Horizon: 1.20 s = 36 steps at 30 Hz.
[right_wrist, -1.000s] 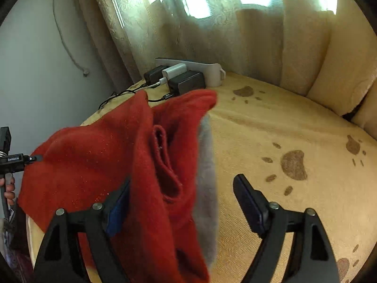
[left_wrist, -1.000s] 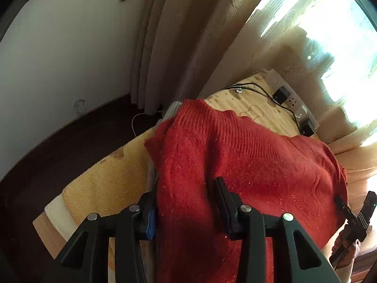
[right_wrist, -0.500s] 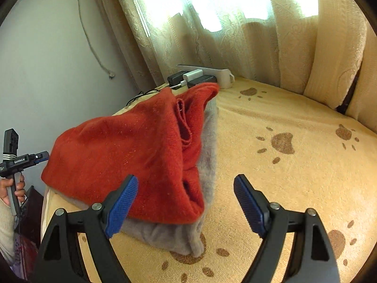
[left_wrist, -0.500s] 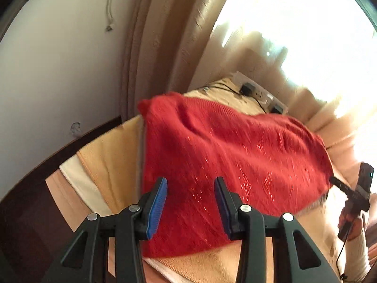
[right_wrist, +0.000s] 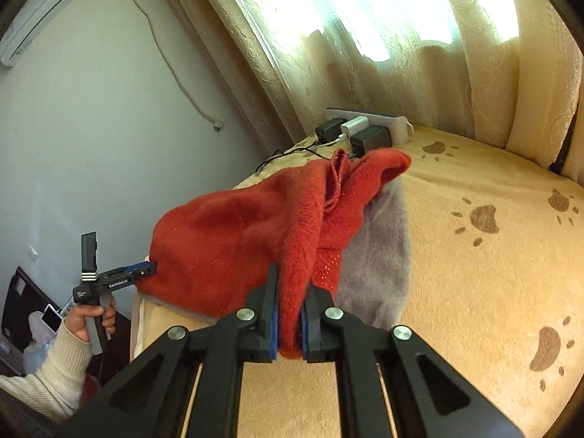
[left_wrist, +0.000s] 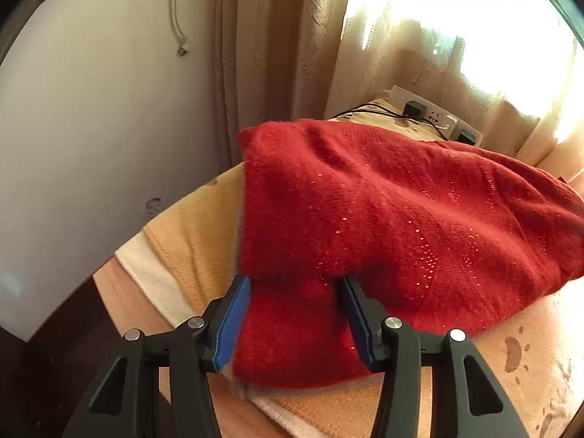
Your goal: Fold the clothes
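While your right gripper [right_wrist: 290, 323] is clamped tight on a bunched fold of the red sweater [right_wrist: 255, 233], your left gripper [left_wrist: 292, 314] has its jaws opening, with the sweater's edge sitting between the pads; can't tell if they press it. Sweater's draped over a grey garment [right_wrist: 379, 255] on the paw-print blanket [right_wrist: 474, 273], near the corner by the curtain [right_wrist: 383, 36]. Power strip [right_wrist: 383, 124] sits just past it. Your left hand [right_wrist: 93, 319] shows at the blanket's edge.
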{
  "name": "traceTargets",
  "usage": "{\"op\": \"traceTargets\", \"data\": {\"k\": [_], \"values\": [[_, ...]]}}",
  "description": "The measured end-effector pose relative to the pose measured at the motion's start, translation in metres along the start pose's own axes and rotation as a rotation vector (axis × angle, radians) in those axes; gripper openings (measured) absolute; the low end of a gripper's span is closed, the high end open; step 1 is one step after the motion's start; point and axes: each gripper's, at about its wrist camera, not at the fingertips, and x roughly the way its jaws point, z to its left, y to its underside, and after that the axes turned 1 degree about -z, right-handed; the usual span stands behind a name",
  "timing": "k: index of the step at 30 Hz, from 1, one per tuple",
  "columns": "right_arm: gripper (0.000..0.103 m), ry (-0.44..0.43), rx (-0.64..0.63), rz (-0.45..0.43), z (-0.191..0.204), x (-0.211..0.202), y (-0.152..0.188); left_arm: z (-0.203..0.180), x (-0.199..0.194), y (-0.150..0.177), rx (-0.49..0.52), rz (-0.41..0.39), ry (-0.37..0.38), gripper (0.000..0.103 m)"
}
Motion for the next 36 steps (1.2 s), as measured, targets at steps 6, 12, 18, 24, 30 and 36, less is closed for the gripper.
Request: {"op": "traceTargets", "data": {"k": [6, 12, 18, 24, 30, 36], "values": [[0.013, 0.186, -0.025, 0.136, -0.023, 0.045, 0.035, 0.0, -0.022, -0.007, 0.004, -0.055, 0.012, 0.056], [0.087, 0.138, -0.004, 0.071, -0.022, 0.029, 0.021, -0.045, -0.041, -0.041, 0.117, -0.174, 0.098, 0.06], [0.087, 0.153, 0.062, -0.058, -0.034, 0.0, 0.002, -0.082, 0.012, -0.07, 0.186, -0.156, 0.018, 0.066], [0.087, 0.158, 0.043, -0.061, -0.033, 0.003, -0.023, -0.067, 0.069, -0.054, 0.105, -0.077, -0.009, 0.068], [0.087, 0.122, 0.031, -0.059, -0.028, 0.021, -0.033, -0.067, 0.062, -0.046, 0.105, -0.099, 0.005, 0.069], [0.087, 0.095, 0.042, -0.055, -0.029, 0.035, -0.034, -0.069, 0.065, -0.049, 0.111, -0.093, 0.0, 0.073]]}}
